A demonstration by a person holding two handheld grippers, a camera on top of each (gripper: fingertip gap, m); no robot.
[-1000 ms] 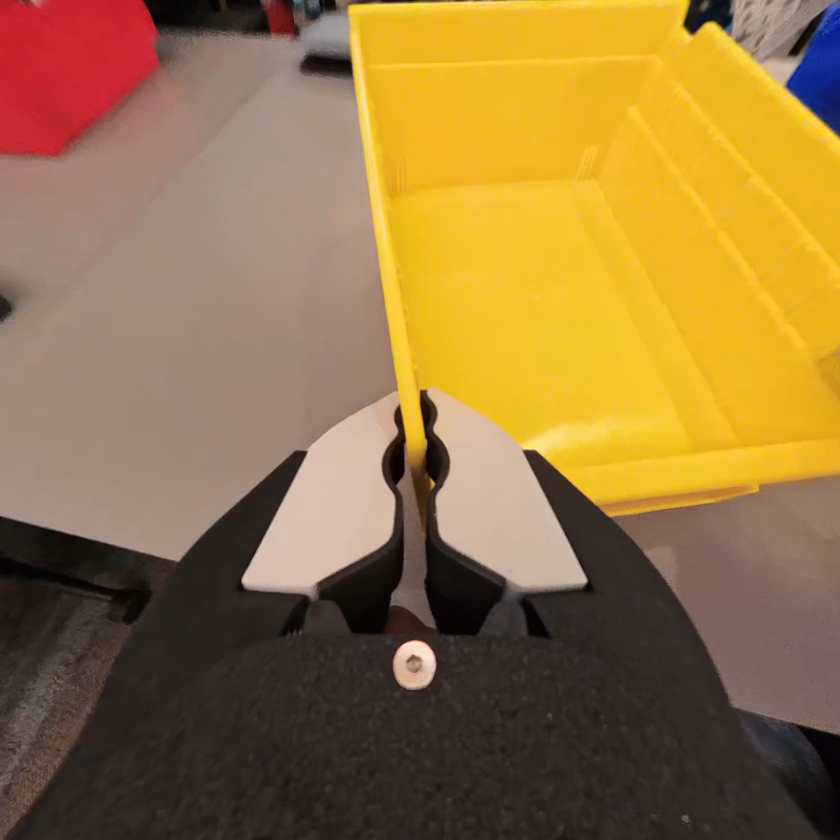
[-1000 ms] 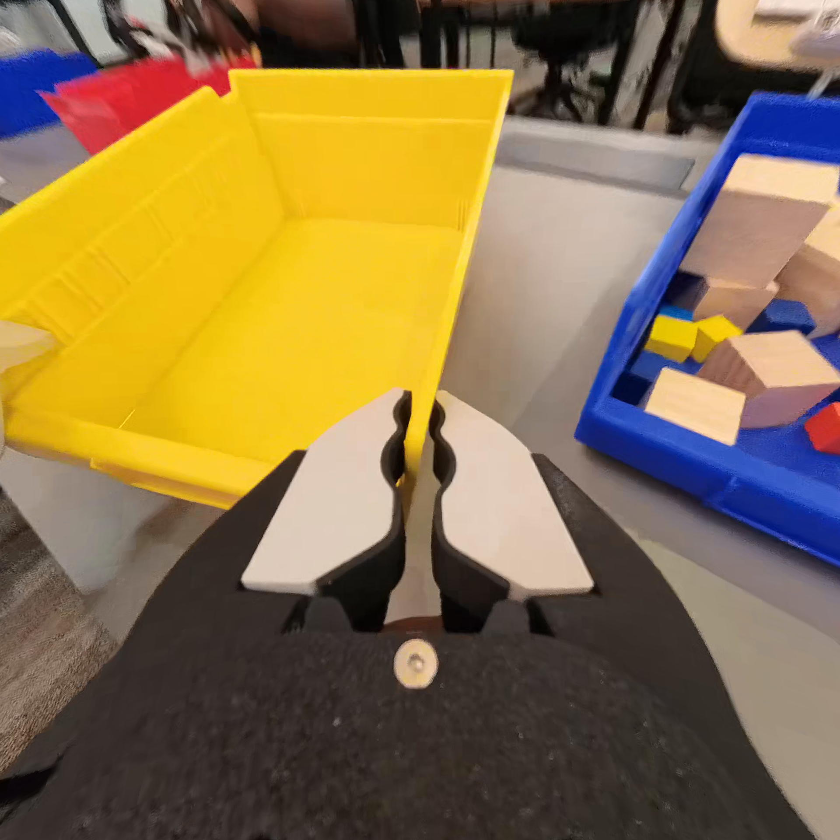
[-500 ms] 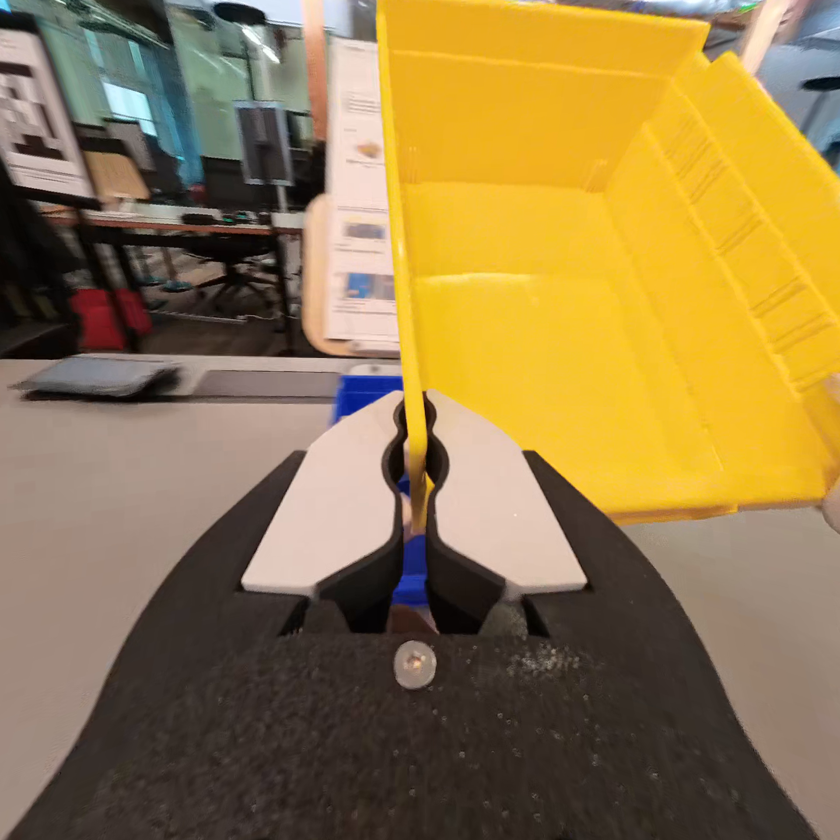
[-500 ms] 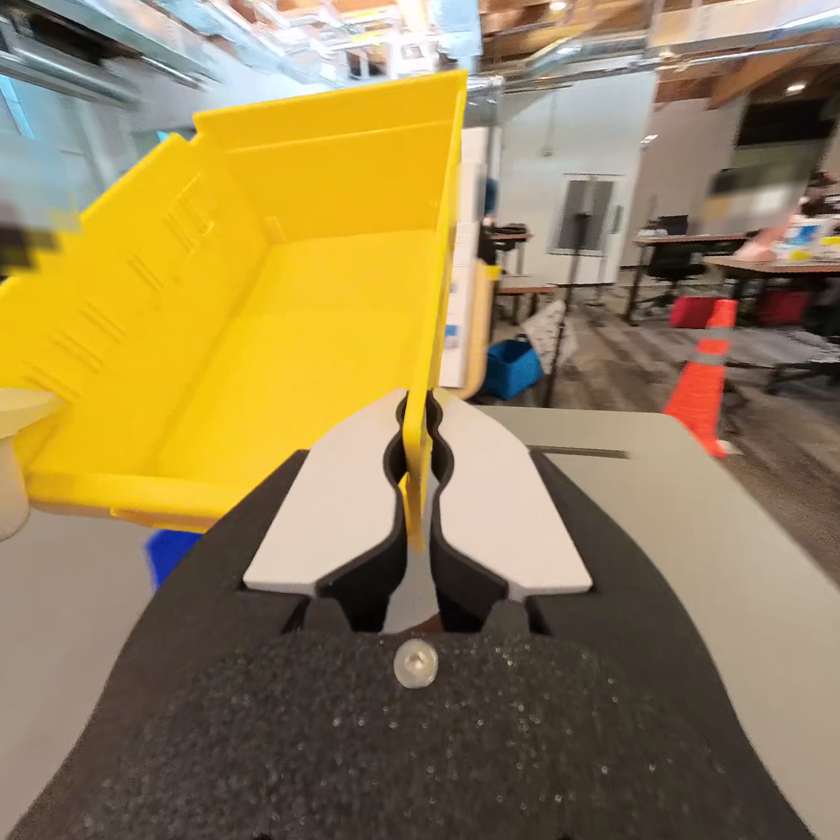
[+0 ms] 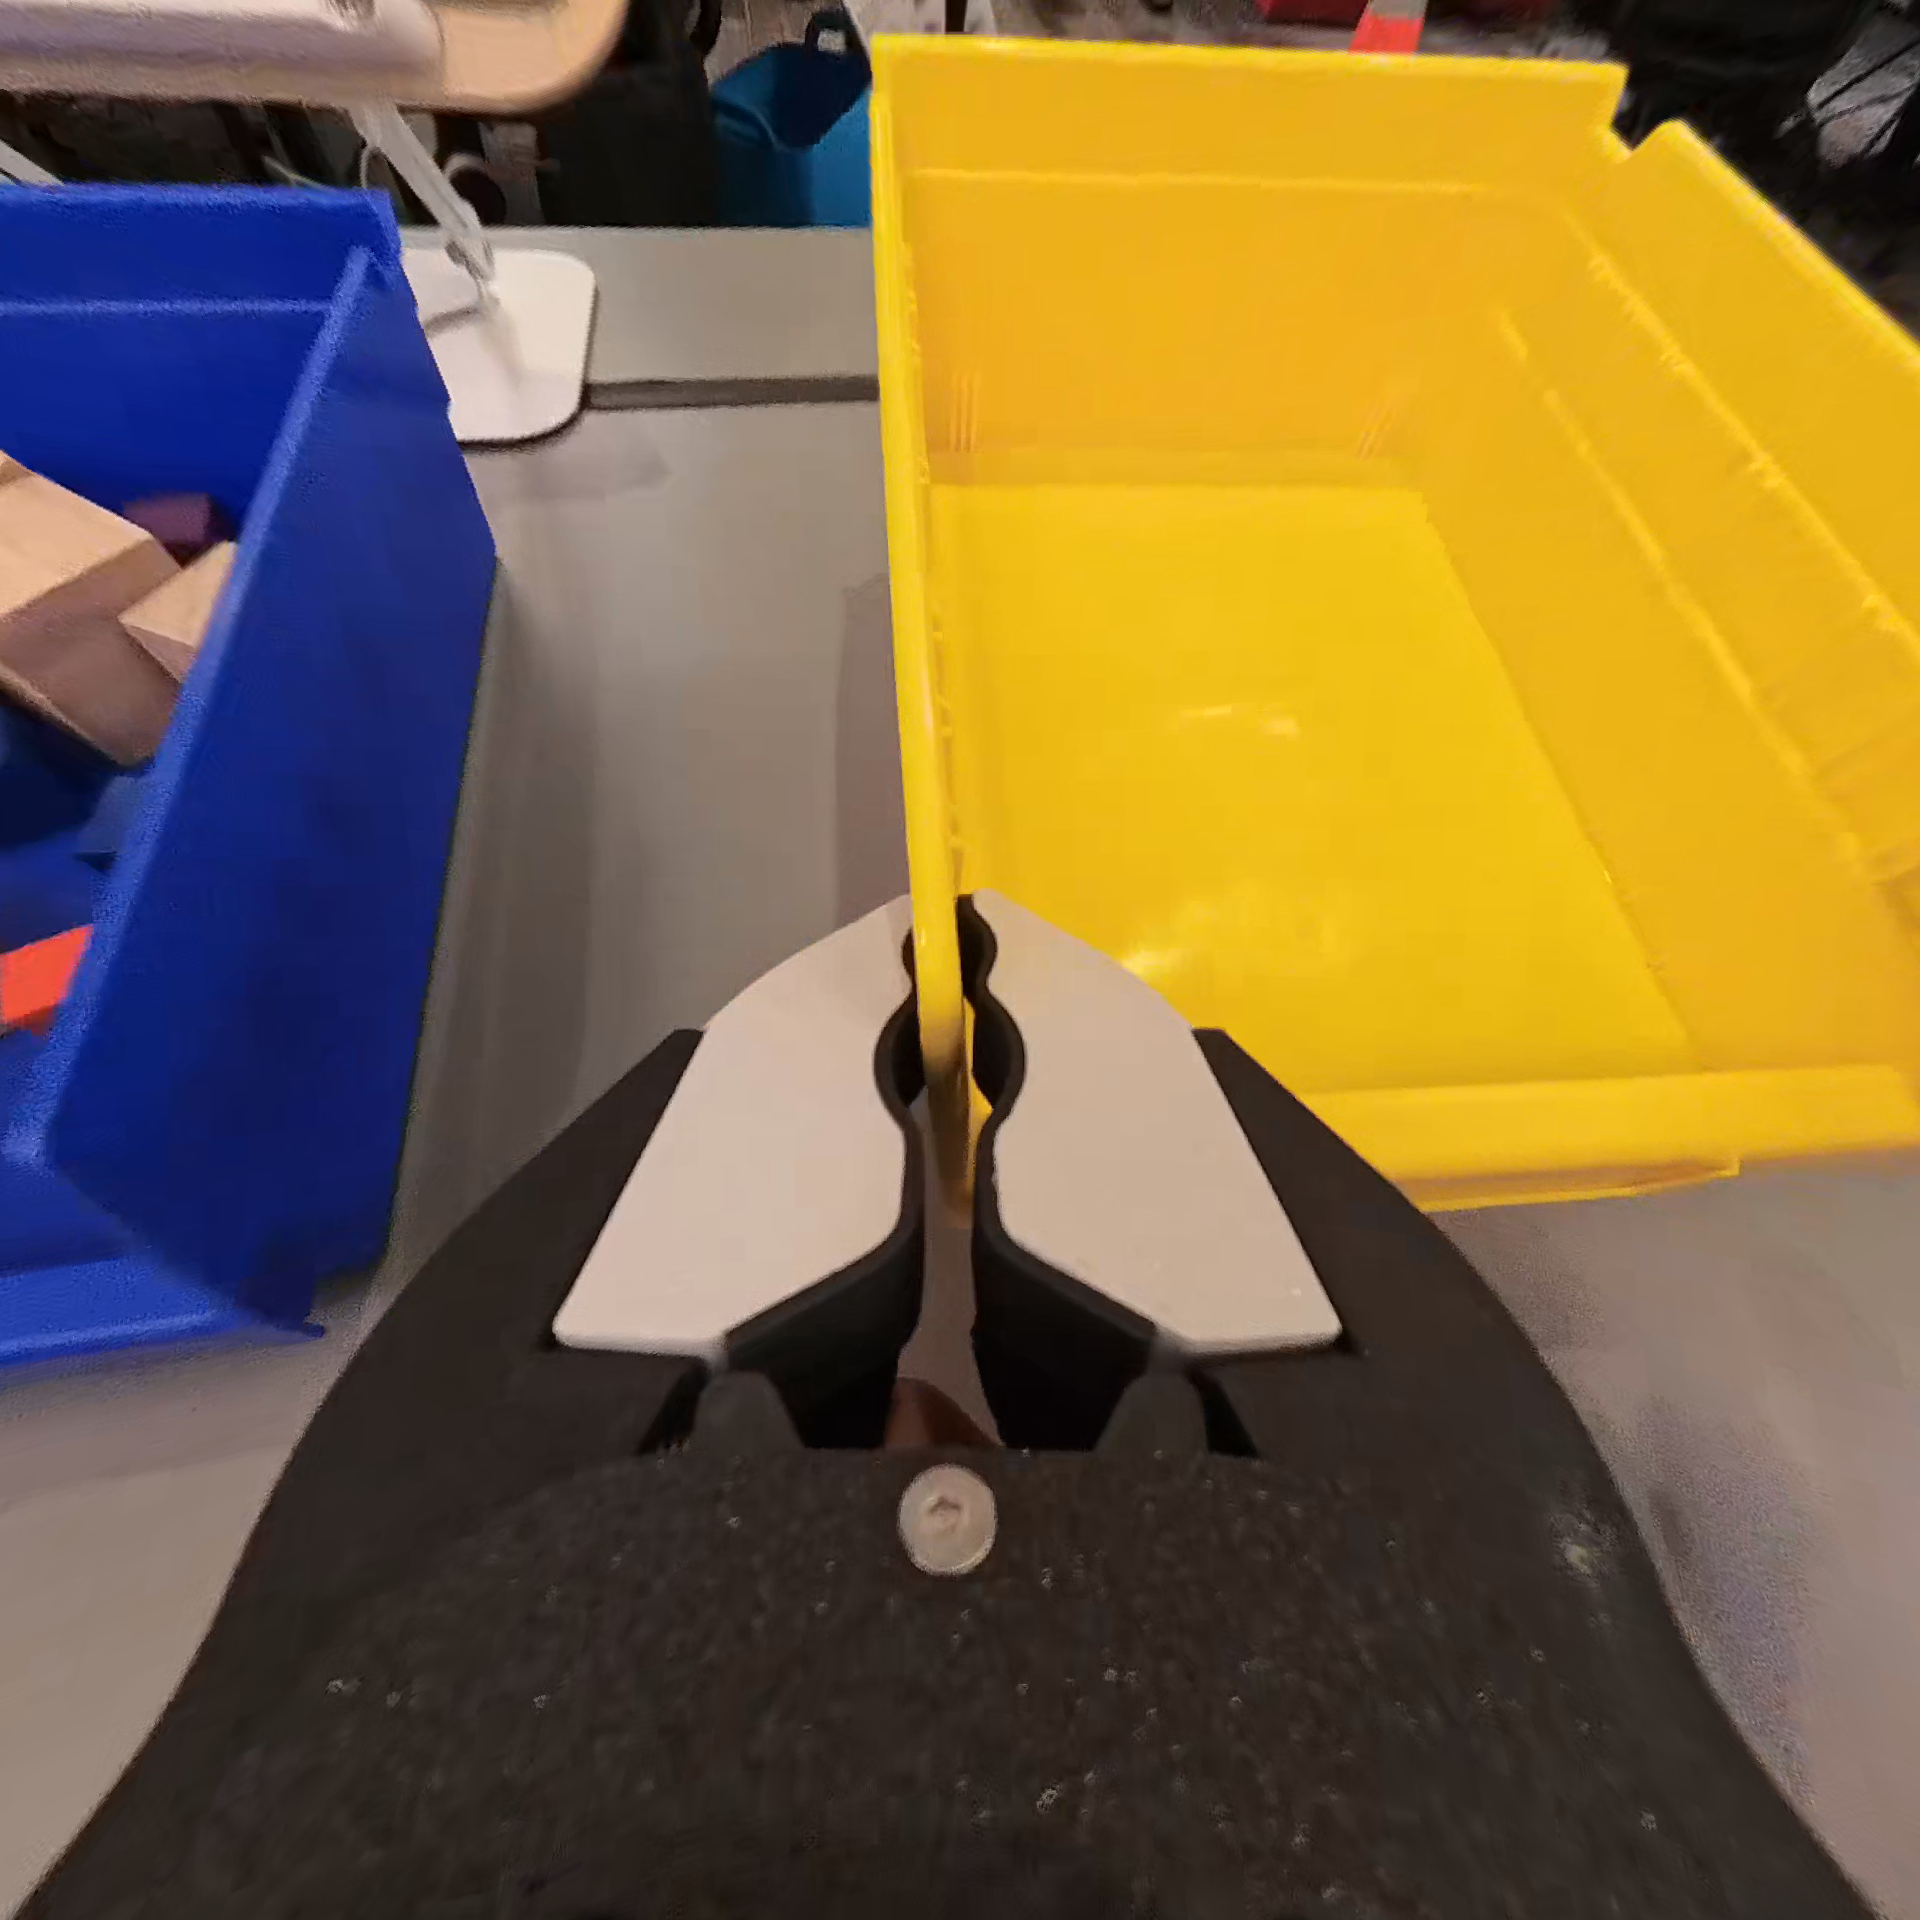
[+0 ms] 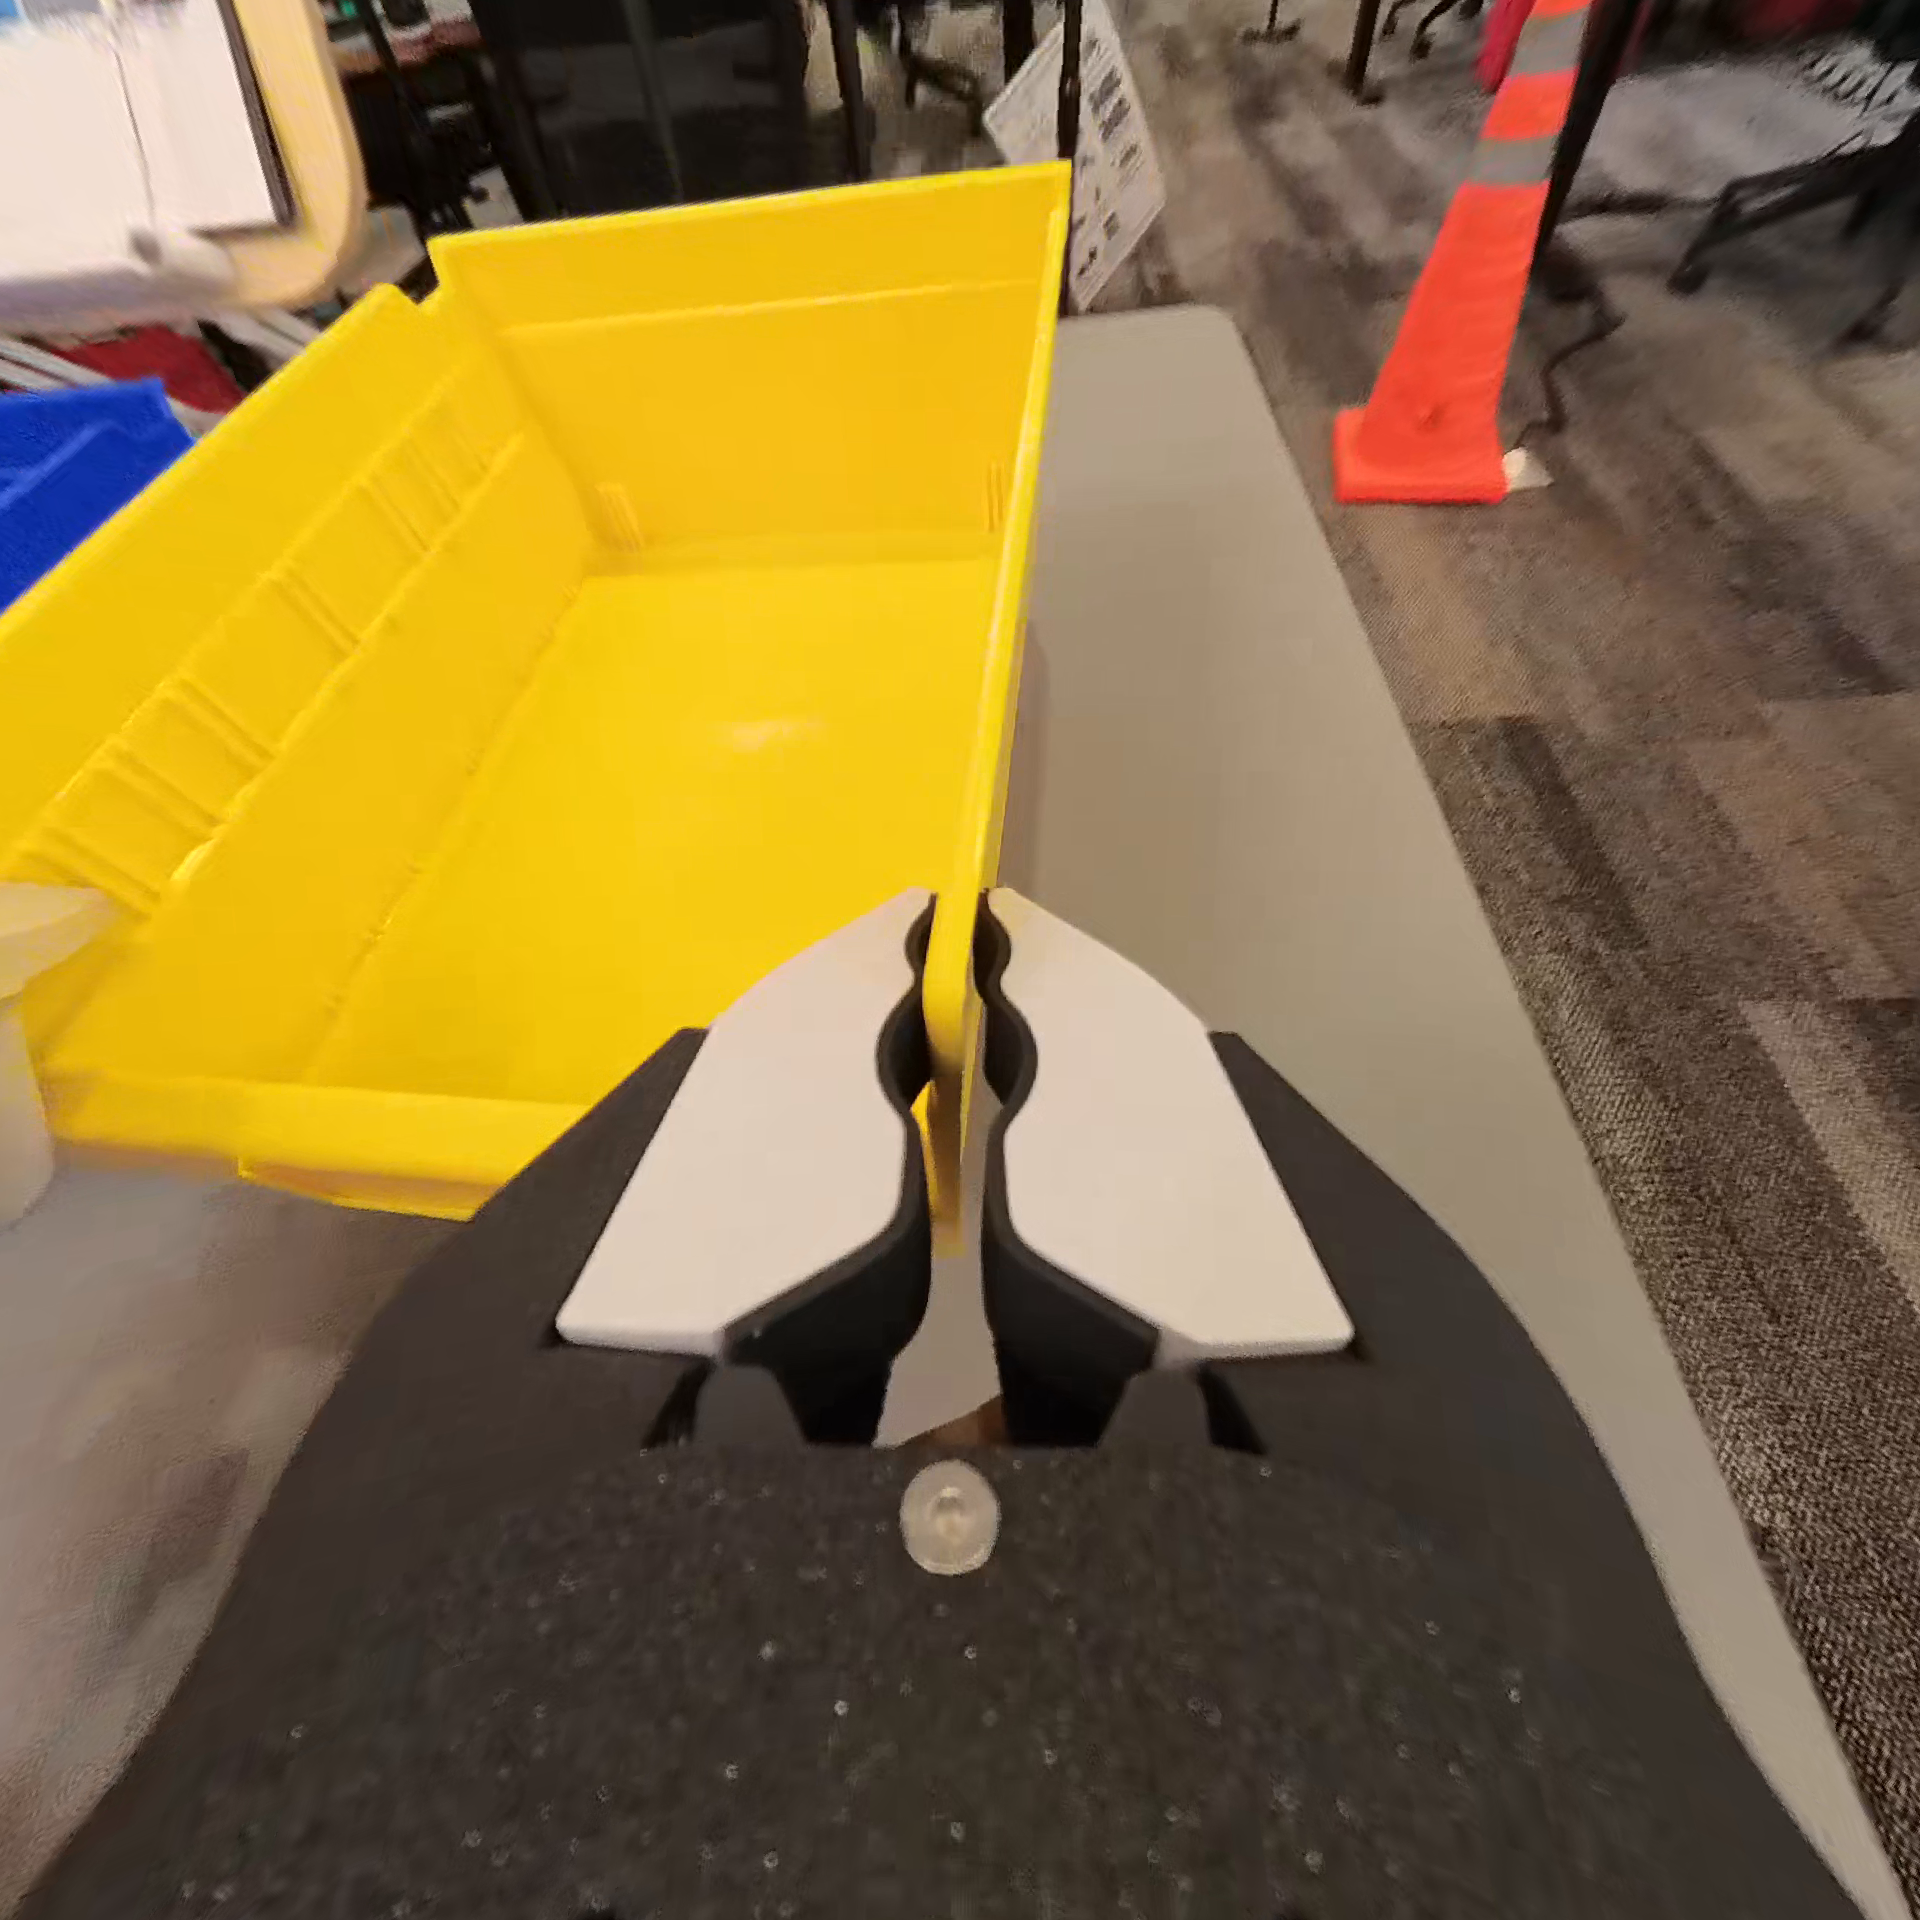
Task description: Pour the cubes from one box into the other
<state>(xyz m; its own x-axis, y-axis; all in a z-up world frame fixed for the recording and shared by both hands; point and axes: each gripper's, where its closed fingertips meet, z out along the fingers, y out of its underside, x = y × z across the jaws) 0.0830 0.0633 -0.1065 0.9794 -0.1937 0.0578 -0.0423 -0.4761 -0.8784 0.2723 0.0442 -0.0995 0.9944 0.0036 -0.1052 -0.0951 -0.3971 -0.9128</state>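
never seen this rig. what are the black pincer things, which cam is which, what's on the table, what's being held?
No robot arm here: a person carries two handheld grippers, each with a wide-angle camera looking along its jaws.

In the left wrist view, the left gripper is clamped on the left side wall of an empty yellow bin. In the right wrist view, the right gripper is clamped on the opposite wall of that same bin, so both hold it.

On the grey table, left of the yellow bin, sits a blue bin holding wooden blocks and a small red one. A white stand base sits farther back. An orange traffic cone stands on the floor beyond.
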